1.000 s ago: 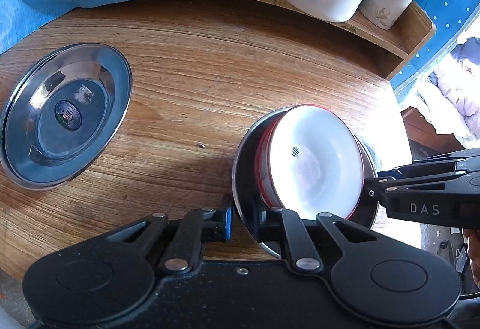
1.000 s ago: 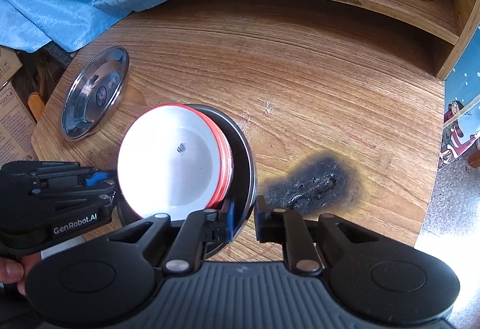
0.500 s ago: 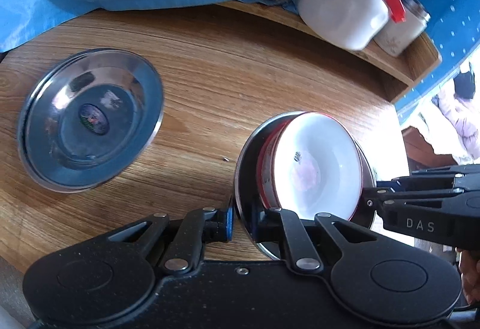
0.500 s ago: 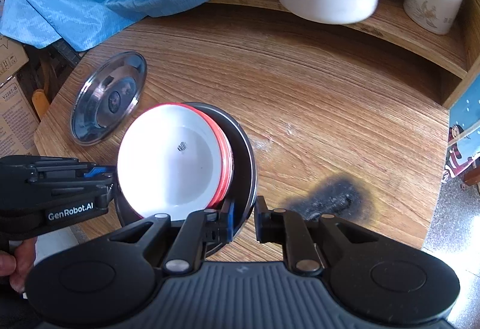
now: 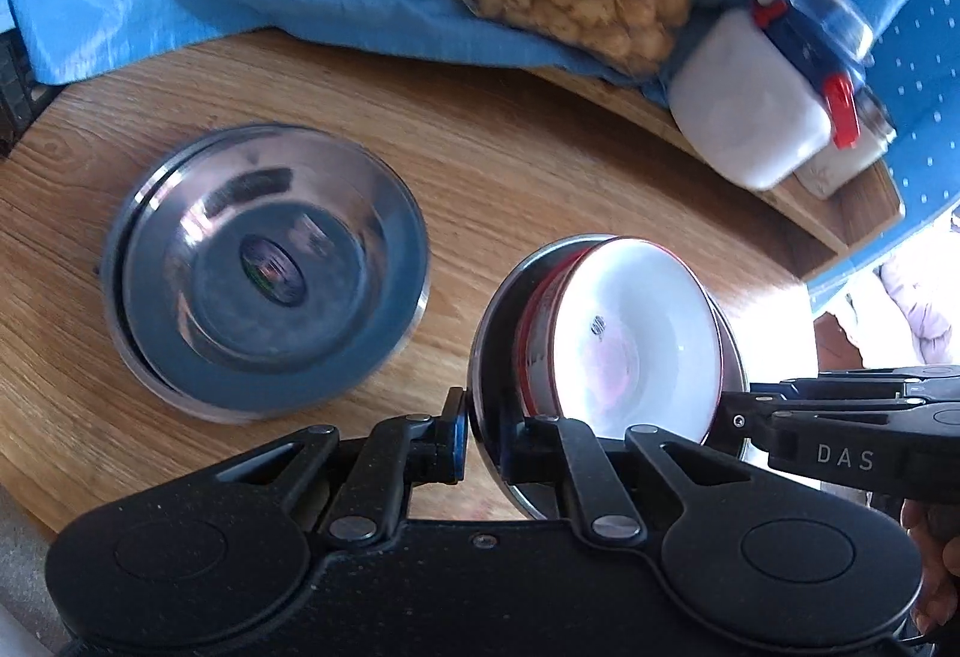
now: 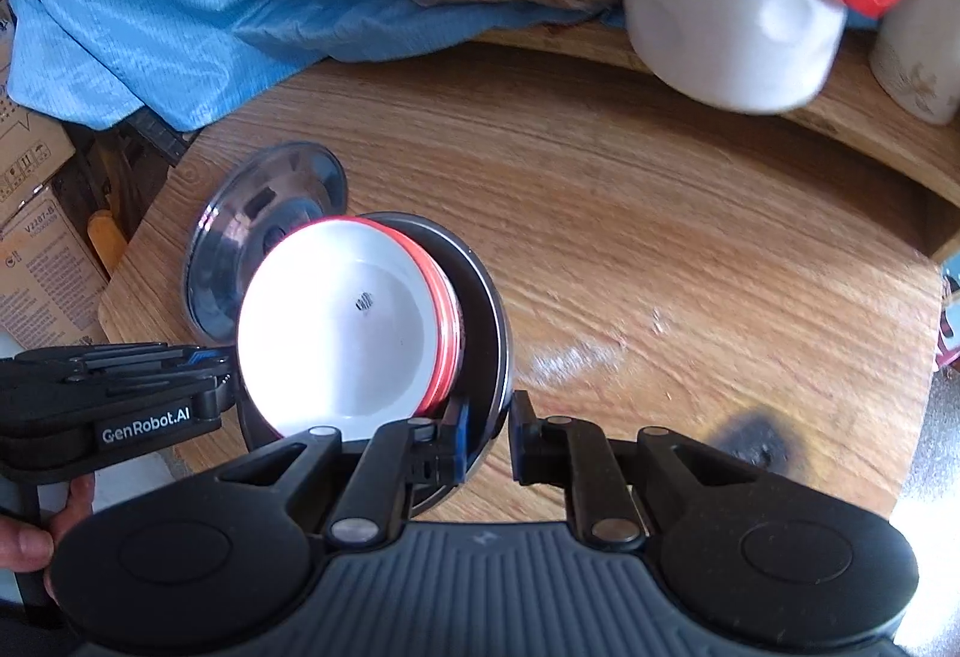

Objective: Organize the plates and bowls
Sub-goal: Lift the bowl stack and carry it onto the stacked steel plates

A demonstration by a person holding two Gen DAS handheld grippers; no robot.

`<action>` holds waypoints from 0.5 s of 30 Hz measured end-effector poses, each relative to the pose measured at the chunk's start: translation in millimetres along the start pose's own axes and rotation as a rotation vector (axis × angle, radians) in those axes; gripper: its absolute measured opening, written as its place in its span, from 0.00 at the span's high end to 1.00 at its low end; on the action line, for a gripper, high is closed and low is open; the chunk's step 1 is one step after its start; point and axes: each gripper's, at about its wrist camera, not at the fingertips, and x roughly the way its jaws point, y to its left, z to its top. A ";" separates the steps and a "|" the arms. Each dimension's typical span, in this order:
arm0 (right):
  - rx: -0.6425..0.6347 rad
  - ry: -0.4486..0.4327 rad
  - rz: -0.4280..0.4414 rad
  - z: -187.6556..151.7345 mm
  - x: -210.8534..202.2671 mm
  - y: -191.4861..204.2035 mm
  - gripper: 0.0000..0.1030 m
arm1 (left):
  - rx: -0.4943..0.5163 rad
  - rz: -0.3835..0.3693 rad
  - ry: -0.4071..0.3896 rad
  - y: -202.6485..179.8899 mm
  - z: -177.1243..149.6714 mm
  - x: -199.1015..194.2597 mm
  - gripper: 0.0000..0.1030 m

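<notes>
Both grippers carry the stack toward the steel plate (image 5: 264, 273).
Left gripper (image 5: 483, 432) and right gripper (image 6: 486, 432) fingers clamp the dark plate (image 6: 486, 309) holding the white bowl (image 6: 342, 333); next, lower it squarely.

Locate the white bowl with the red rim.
The white bowl sits inside a steel plate held by both hand-held grippers, right of the empty steel plate on the table.

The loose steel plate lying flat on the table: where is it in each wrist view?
Left wrist: steel plate, left of centre, large.
Right wrist: steel plate, left side, partly behind the white bowl.
Shared landmark: white jug on the rear shelf.
</notes>
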 end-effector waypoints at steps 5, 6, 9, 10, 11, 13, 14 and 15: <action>-0.048 -0.013 -0.001 23.1 1.8 19.6 0.86 | -0.038 -0.009 -0.034 19.7 11.8 -6.1 0.92; -0.064 -0.016 -0.001 28.3 2.5 24.4 0.86 | -0.045 -0.008 -0.043 23.7 13.9 -7.7 0.92; -0.103 -0.021 0.002 41.0 6.2 38.3 0.86 | -0.079 -0.002 -0.066 36.1 20.3 -12.4 0.92; -0.117 -0.021 0.003 44.9 8.2 42.8 0.86 | -0.080 -0.004 -0.074 40.5 21.6 -14.4 0.92; -0.131 -0.021 0.005 48.4 10.4 47.1 0.86 | -0.092 0.002 -0.084 45.3 23.2 -16.2 0.92; -0.154 -0.019 0.013 54.3 16.5 55.7 0.86 | -0.110 0.016 -0.101 54.4 24.8 -19.3 0.92; -0.165 -0.015 0.019 57.4 20.5 59.8 0.86 | -0.117 0.026 -0.107 58.5 24.7 -20.8 0.92; -0.176 -0.010 0.024 60.1 24.8 63.7 0.86 | -0.125 0.036 -0.111 62.2 24.5 -22.2 0.92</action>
